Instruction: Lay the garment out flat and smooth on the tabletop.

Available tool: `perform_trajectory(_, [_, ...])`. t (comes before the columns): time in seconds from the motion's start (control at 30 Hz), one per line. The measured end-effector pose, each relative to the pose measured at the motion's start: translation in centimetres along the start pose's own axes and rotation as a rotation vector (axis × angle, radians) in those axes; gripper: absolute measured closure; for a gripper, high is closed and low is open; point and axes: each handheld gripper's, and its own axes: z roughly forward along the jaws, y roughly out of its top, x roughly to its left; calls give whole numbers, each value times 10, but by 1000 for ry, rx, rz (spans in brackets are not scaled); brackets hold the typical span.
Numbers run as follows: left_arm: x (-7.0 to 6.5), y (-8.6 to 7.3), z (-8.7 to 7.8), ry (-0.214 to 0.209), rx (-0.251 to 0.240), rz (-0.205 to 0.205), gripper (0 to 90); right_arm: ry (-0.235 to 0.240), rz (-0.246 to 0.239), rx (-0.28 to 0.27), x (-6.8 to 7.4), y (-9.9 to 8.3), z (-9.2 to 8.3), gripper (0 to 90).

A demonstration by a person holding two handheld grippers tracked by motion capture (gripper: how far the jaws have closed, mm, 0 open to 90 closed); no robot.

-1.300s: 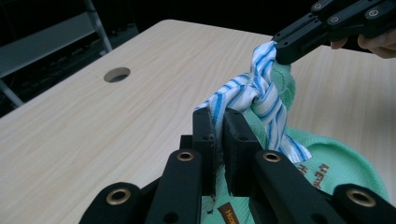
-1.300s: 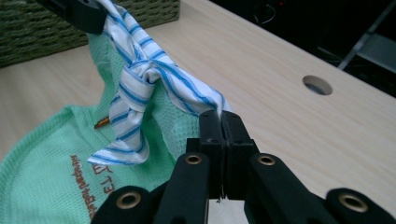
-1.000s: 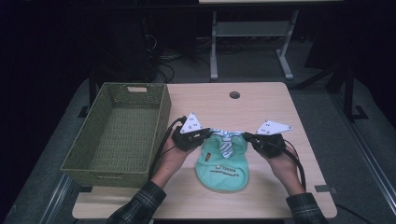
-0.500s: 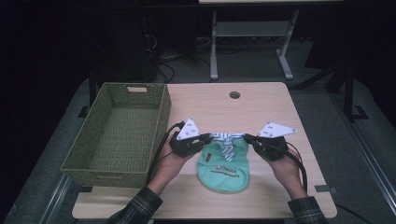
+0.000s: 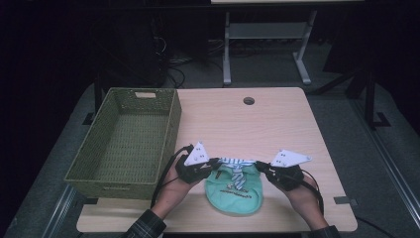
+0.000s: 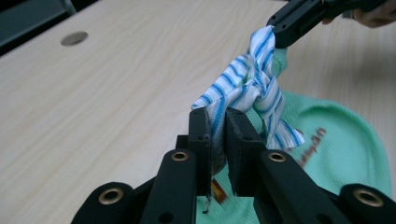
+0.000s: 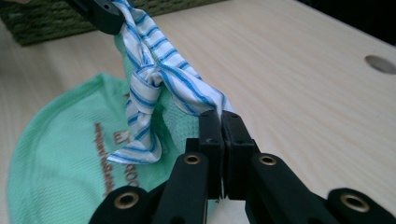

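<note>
The table [image 5: 277,124] is pale wood-grain laminate, smooth and matt, with a round grey plastic cap [image 5: 248,100] set in near its far edge. At its left edge stands a basket [image 5: 94,166] of olive woven fibre, coarse and ribbed. Near the front edge lies a mint-green bib [image 5: 233,191] of fine knit cloth, soft and matt, with rust-coloured printed lettering; its blue-and-white striped tie [image 6: 254,86] is thin, smooth woven cloth. Each hand-held gripper, left [image 6: 217,123] and right [image 7: 220,123], has matt black plastic jaws with brass-coloured metal rivets.

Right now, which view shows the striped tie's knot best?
Left gripper view: the striped tie knot sits centered and sharp. Right gripper view shows it from the other side; high view shows it tiny.
</note>
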Motion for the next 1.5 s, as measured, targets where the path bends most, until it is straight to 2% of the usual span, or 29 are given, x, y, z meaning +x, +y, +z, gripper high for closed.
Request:
perform_trajectory(0.1, [-5, -5, 0, -15, 21, -2, 805, 17, 3, 14, 5, -6, 0, 877])
perform_trajectory(0.23, [-11, -12, 1, -35, 60, -3, 806, 52, 35, 32, 10, -14, 0, 877])
perform_trajectory(0.33, [-14, -18, 2, -47, 78, -21, 808, 79, 53, 43, 13, -20, 1, 877])
perform_trajectory(0.4, [-18, -23, 5, -64, 109, -42, 812, 92, 60, 62, 16, -25, 3, 877])
perform_trajectory(0.47, [-19, -27, 6, -81, 133, -42, 816, 110, 72, 74, 18, -29, 5, 877])
perform_trajectory(0.5, [-20, -29, 7, -91, 144, -55, 816, 110, 73, 85, 19, -31, 6, 877])
perform_trajectory(0.6, [-22, -32, 10, -110, 164, -61, 816, 119, 79, 111, 20, -36, 10, 877])
perform_trajectory(0.7, [-22, -33, 14, -108, 171, -62, 819, 118, 74, 126, 19, -38, 13, 877])
perform_trajectory(0.8, [-19, -33, 19, -104, 180, -58, 819, 97, 70, 136, 13, -37, 16, 878])
perform_trajectory(1.07, [-3, -21, 36, -38, 161, -45, 823, 17, 71, 139, -12, -29, 28, 877])
perform_trajectory(1.2, [5, -17, 34, -19, 131, -62, 843, 10, 93, 108, -23, -25, 29, 877])
perform_trajectory(1.27, [5, -12, 28, -13, 96, -67, 857, 5, 86, 101, -23, -22, 26, 878])
perform_trajectory(1.37, [4, -6, 18, -6, 46, -71, 867, 2, 71, 58, -21, -17, 16, 878])
perform_trajectory(1.5, [1, -2, 7, -1, 9, -68, 870, 2, 65, 8, -15, -10, 2, 878])
